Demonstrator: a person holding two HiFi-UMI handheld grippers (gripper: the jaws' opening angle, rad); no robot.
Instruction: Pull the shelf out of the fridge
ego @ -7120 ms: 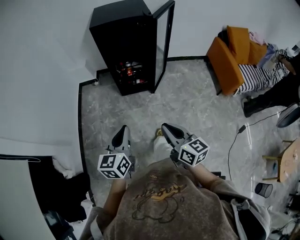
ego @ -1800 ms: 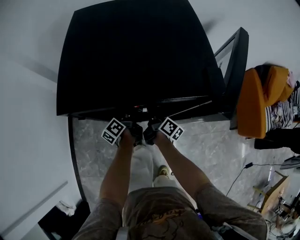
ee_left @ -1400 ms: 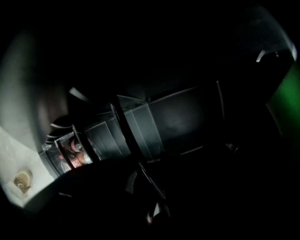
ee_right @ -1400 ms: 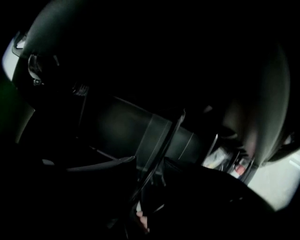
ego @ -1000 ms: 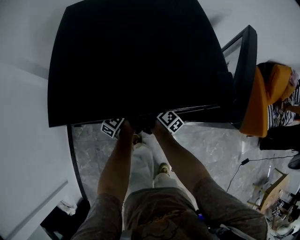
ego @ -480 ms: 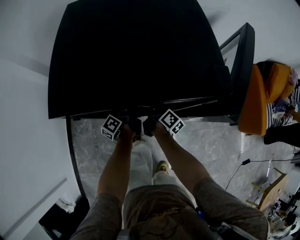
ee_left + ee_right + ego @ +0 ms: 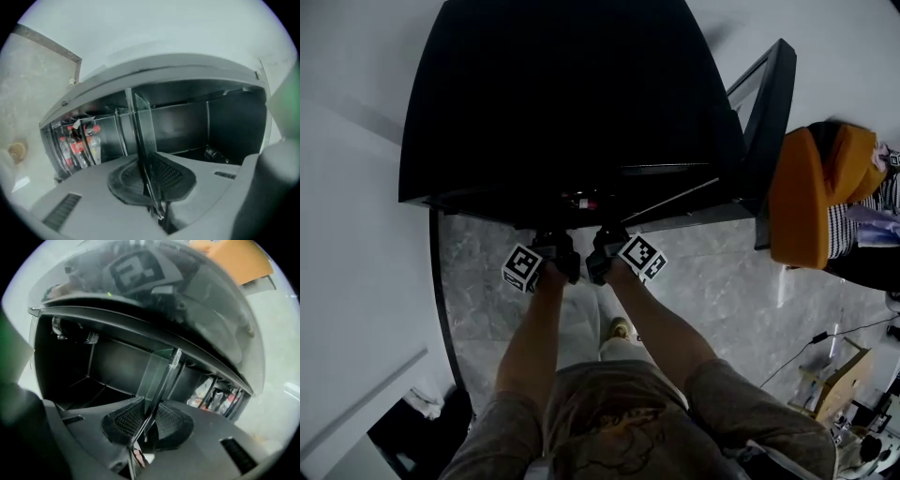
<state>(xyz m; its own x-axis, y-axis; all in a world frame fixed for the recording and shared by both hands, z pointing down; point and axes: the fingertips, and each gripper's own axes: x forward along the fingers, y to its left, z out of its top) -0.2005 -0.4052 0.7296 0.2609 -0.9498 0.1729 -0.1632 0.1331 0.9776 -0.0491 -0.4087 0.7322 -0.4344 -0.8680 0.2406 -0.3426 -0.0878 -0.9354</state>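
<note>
Both grippers clamped on the glass shelf at the fridge mouth.
Black fridge (image 7: 562, 94) fills the top, its door (image 7: 761, 122) swung wide right, just beside an orange chair (image 7: 811, 197); grey floor (image 7: 483, 281) runs back along the person's legs. Shelf (image 7: 143, 136) runs edge-on from the jaws into the cabinet. Left gripper (image 7: 151, 187) and right gripper (image 7: 146, 422) have just been closing, narrow, pads pinching its front edge. Bottles (image 7: 77, 147) stand at the side.

An orange armchair (image 7: 811, 197) with a striped cloth (image 7: 855, 230) stands on grey marble floor (image 7: 712, 281).
</note>
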